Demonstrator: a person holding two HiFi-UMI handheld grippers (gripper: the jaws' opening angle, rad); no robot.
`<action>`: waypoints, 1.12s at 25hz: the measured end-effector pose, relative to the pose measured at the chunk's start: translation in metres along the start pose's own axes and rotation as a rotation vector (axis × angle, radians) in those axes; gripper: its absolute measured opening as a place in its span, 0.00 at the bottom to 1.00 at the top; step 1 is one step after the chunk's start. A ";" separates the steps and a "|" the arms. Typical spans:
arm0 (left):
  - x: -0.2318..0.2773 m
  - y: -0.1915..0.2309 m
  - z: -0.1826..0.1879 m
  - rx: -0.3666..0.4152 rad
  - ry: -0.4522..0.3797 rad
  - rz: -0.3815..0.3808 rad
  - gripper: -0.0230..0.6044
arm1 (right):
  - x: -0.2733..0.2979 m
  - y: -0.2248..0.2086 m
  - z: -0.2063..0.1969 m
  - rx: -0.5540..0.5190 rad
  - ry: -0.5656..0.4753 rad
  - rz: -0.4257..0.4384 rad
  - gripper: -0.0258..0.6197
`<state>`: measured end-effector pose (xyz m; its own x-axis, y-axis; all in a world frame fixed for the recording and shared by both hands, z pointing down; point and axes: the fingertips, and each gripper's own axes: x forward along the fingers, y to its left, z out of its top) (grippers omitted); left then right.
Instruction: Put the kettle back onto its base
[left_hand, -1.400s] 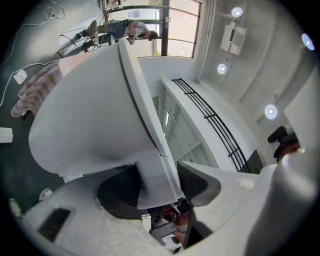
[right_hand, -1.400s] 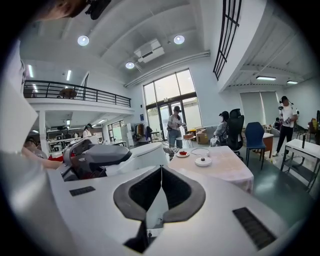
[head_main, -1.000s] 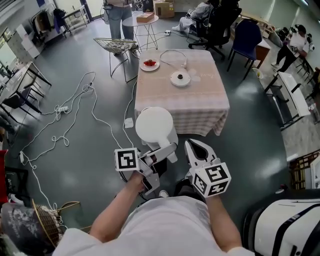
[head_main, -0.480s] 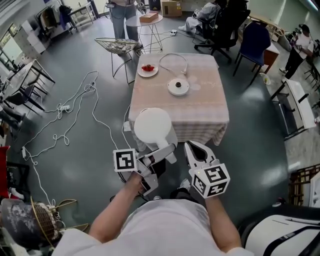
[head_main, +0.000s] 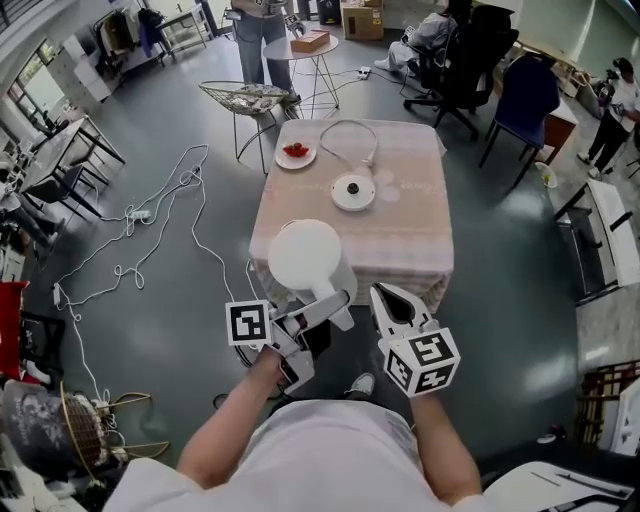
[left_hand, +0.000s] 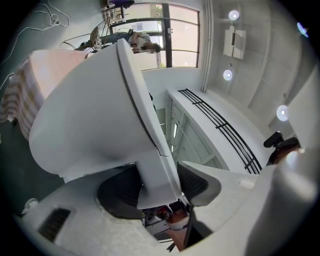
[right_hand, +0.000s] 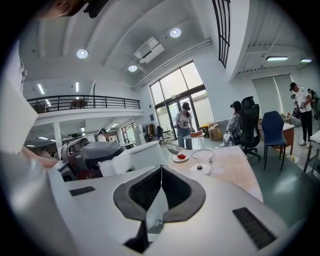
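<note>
I carry the white kettle (head_main: 305, 258) in the air, just short of the table's near edge. My left gripper (head_main: 322, 308) is shut on its handle (left_hand: 155, 170), which fills the gap between the dark pads, with the kettle body (left_hand: 90, 115) close in front. The round white base (head_main: 352, 191) lies in the middle of the table (head_main: 410, 245), its cord (head_main: 350, 128) looping behind it. My right gripper (head_main: 393, 300) floats beside the kettle, jaws shut with nothing between them (right_hand: 161, 172). In the right gripper view the base (right_hand: 203, 168) is seen ahead.
A plate of red fruit (head_main: 296, 153) sits at the table's far left corner. A wire chair (head_main: 245, 95) and a round side table with a box (head_main: 310, 42) stand beyond. Cables (head_main: 150, 230) trail over the floor at left; office chairs (head_main: 470, 60) and people are farther back.
Both grippers and the kettle have moved forward toward the table, which now lies nearer in the head view. The grip on the handle is unchanged.
</note>
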<state>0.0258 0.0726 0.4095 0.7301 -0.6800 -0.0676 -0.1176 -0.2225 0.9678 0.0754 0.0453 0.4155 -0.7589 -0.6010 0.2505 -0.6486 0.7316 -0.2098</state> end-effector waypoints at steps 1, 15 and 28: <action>0.004 0.000 0.001 0.003 -0.004 0.005 0.39 | 0.000 -0.004 0.002 0.000 -0.003 0.006 0.05; 0.036 0.008 0.008 0.005 0.003 0.025 0.40 | -0.002 -0.040 0.004 0.032 -0.021 -0.002 0.05; 0.054 0.034 0.056 -0.026 0.096 -0.027 0.40 | 0.052 -0.060 0.013 0.028 -0.008 -0.097 0.05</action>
<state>0.0239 -0.0108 0.4254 0.7940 -0.6037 -0.0716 -0.0805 -0.2212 0.9719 0.0740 -0.0335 0.4290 -0.6931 -0.6711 0.2632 -0.7201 0.6609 -0.2113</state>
